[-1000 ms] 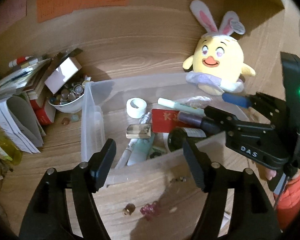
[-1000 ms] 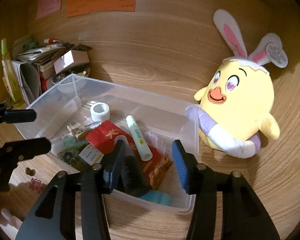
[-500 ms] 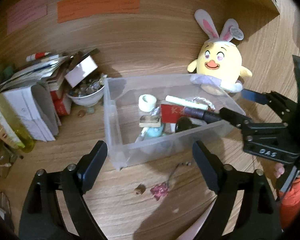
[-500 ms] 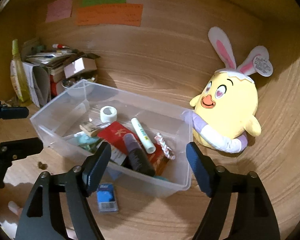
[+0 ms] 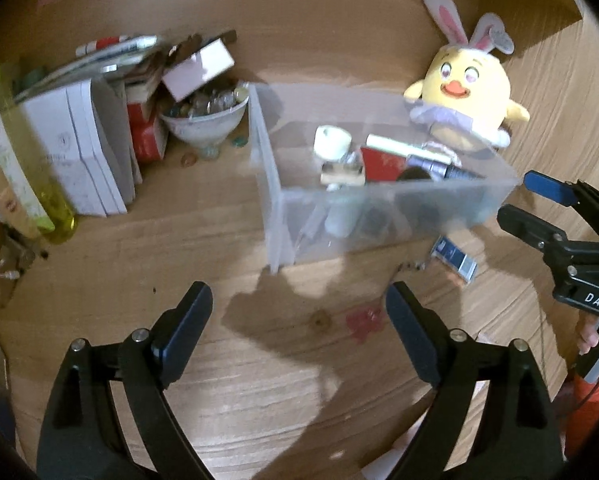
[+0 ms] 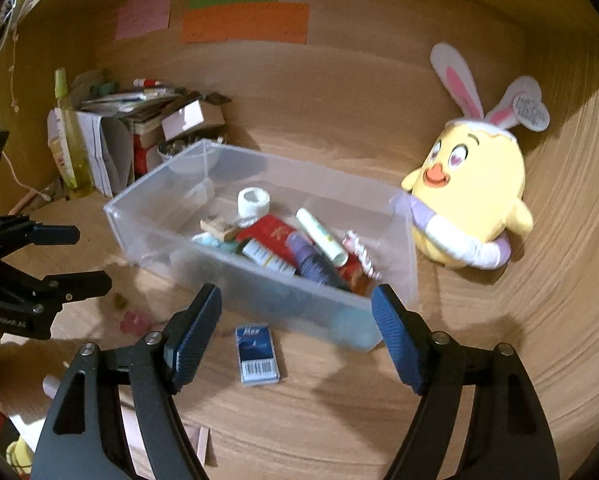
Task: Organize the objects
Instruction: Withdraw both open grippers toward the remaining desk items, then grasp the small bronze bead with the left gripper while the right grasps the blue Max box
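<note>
**Sorting is partly done, with loose pieces waiting on the desk**

Filling up nicely, the clear plastic bin [image 6: 171,216] is already holding a white tape roll [image 6: 252,200], a red packet [image 6: 271,229], a pale green tube [image 6: 321,236], a dark bottle [image 6: 313,264] and a twisted pink-and-white piece [image 6: 361,252]. Several things are lying outside it on the wooden desk [image 6: 339,420]: a small blue box with a barcode [image 6: 256,353] just in front of the bin's near wall, a pink trinket [image 5: 363,320] and a small brown bead [image 5: 319,319] beside it. The yellow chick plush with bunny ears [image 6: 475,196] is sitting against the bin's far corner (whether it belongs inside is unclear).

The left gripper [image 5: 299,316] is hovering over the trinket and bead, its jaws having just been opening wide with nothing between them. The right gripper [image 6: 297,320] is likewise spread and empty above the blue box, its jaws having just been opening too. By this reading, those three strays are what is remaining.
</note>
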Motion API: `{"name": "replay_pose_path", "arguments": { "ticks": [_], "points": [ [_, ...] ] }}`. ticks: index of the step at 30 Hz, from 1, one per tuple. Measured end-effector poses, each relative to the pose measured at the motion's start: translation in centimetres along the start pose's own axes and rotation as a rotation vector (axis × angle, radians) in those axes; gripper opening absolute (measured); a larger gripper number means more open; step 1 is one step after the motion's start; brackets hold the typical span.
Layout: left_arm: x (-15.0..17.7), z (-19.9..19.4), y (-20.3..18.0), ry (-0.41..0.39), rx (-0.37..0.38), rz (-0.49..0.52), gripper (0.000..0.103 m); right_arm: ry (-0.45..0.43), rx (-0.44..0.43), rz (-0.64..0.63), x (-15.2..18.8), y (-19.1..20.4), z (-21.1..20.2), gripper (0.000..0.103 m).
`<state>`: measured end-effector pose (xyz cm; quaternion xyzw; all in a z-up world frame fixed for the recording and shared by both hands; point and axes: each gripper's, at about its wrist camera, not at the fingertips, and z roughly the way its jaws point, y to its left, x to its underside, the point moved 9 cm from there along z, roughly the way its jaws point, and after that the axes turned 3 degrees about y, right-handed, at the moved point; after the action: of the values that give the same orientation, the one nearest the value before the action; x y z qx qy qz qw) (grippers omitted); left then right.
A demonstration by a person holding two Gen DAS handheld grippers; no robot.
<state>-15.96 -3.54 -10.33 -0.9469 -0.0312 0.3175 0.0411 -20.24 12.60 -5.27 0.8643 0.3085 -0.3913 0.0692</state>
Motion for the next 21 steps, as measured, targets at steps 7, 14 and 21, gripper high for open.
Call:
{"name": "replay_pose_path", "arguments": {
  "ticks": [7,14,21],
  "points": [
    [1.4,1.3,0.1,0.035,-0.009,0.024,0.089,0.096,-0.022,0.014,3.1,0.3,1.9,0.075],
    [1.7,2.4,0.6,0.058,0.016,0.015,0.079,0.192,-0.032,-0.004,5.1,0.5,4.4,0.075],
    [2.0,2.7,0.4,0.066,0.052,0.006,0.063,0.222,-0.092,0.027,4.8,0.9,5.4,0.073]
  ]
}}
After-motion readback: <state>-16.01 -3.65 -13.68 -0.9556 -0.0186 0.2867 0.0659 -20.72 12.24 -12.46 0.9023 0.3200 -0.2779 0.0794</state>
